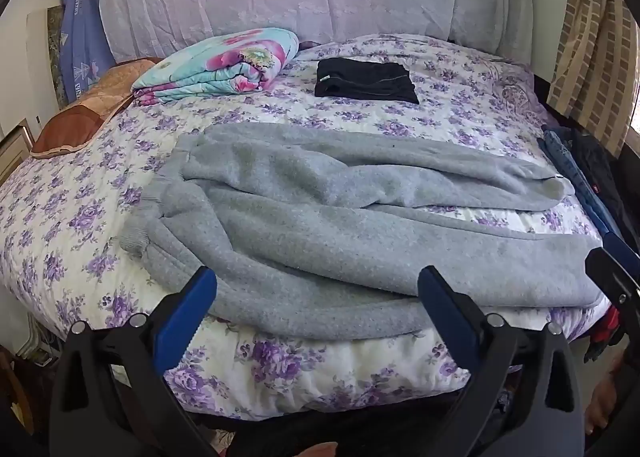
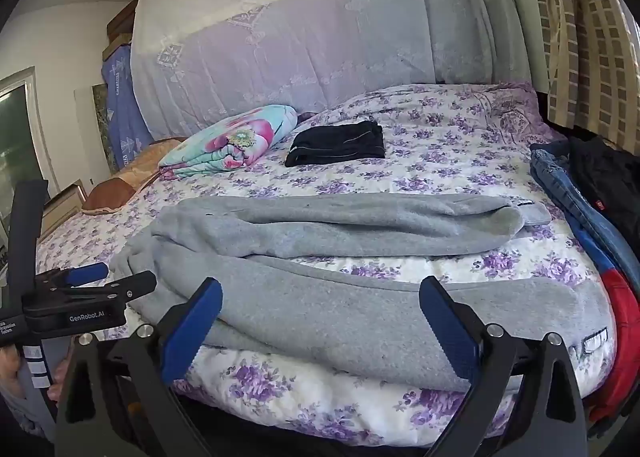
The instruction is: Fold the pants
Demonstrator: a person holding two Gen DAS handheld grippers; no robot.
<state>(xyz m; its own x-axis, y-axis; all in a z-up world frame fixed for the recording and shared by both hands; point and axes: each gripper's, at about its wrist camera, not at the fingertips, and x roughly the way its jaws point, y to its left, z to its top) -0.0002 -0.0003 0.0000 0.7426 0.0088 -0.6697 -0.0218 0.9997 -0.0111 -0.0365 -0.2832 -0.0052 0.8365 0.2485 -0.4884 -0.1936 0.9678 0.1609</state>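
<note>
- Floral bedspread carries the grey sweatpants, legs splayed toward three o'clock.
- My left gripper and right gripper gape wide, holding nothing.
- Folding seems unstarted; next I'd pinch the near leg and lay it toward twelve o'clock.

Pants lie across the near part of the bed; folded clothes lie farther back, a blanket to their left.
</note>
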